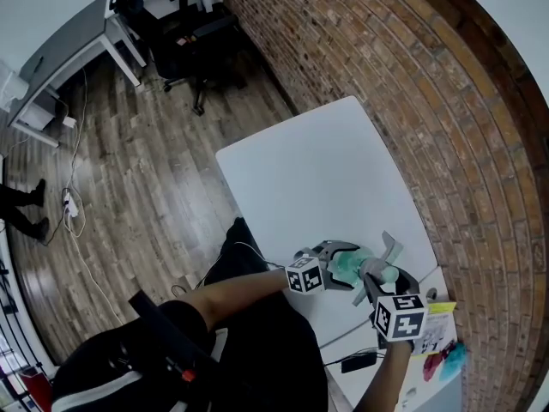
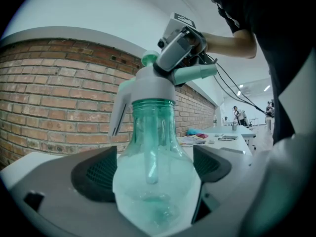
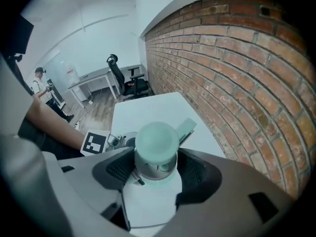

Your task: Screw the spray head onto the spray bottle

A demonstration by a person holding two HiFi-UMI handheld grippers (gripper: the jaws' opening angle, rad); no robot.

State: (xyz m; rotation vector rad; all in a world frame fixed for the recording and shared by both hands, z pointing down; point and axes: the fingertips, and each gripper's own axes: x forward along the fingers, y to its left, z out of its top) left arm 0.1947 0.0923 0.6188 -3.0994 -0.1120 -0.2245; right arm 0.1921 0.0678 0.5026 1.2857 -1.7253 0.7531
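A clear green spray bottle [image 2: 157, 174] fills the left gripper view, clamped by its body in my left gripper [image 2: 153, 169], which is shut on it. The grey spray head [image 2: 148, 85] sits on the bottle's neck, its trigger hanging to the left. My right gripper [image 3: 157, 167] is shut on the spray head [image 3: 157, 149] from above, the pale green cap showing between its pads. In the head view both grippers meet over the white table's [image 1: 317, 174] near edge: left gripper [image 1: 330, 260], bottle [image 1: 352, 269], right gripper [image 1: 377, 283].
A brick wall [image 1: 412, 101] runs along the table's far side. Colourful papers [image 1: 437, 337] lie on the table at the lower right. An office chair [image 1: 184, 37] and a grey desk [image 1: 69, 45] stand across the wooden floor. My legs are beneath the table edge.
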